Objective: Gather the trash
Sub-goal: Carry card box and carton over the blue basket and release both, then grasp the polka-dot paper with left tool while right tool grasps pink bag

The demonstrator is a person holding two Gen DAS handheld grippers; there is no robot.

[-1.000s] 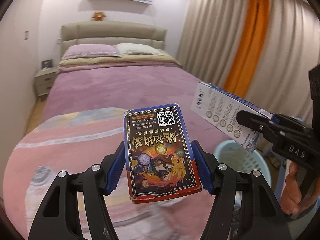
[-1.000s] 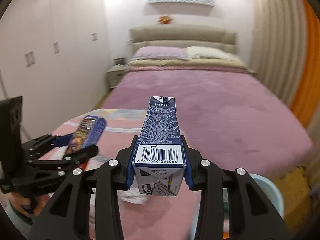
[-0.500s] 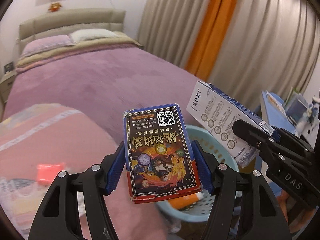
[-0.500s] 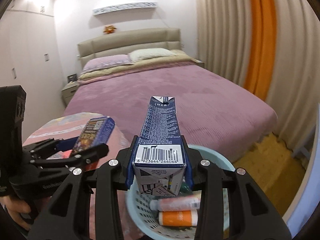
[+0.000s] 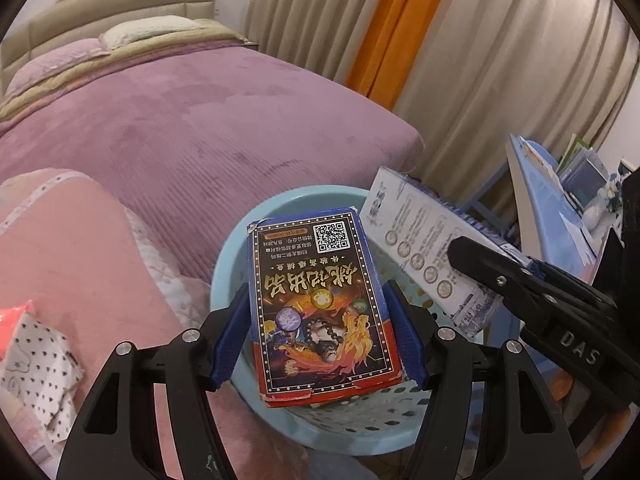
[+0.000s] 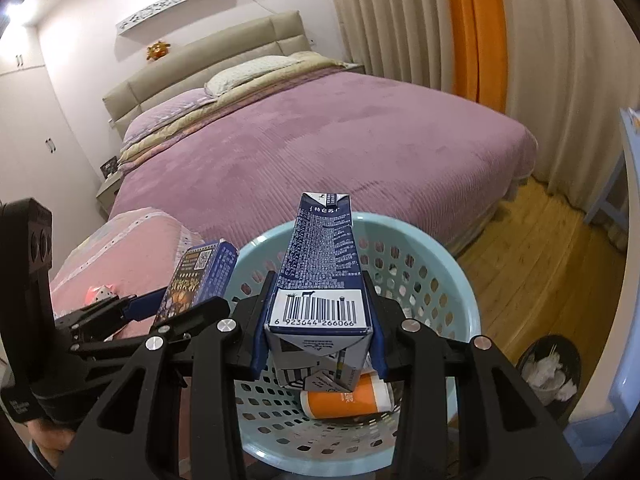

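Observation:
My left gripper (image 5: 320, 334) is shut on a flat blue-and-red card box (image 5: 320, 308) with a QR code, held over the light blue perforated basket (image 5: 228, 264). My right gripper (image 6: 320, 320) is shut on a blue-and-white milk carton (image 6: 320, 264), barcode end toward the camera, above the same basket (image 6: 448, 256). In the left wrist view the carton (image 5: 424, 248) and the right gripper's black finger (image 5: 520, 276) stand to the right of the card box. In the right wrist view the card box (image 6: 200, 276) sits at the left. An orange bottle (image 6: 348, 396) lies in the basket.
A purple-covered bed (image 6: 320, 140) fills the background, with a pink quilt (image 5: 80, 264) and spotted cloth (image 5: 36, 360) at its near corner. Beige and orange curtains (image 5: 400, 40) hang behind. A black bin with tissues (image 6: 548, 368) stands on the wooden floor at right, beside a blue desk (image 5: 552, 200).
Both grippers have swung from the bed toward the right and lowered, still holding their items. The basket has come into full view beneath them.

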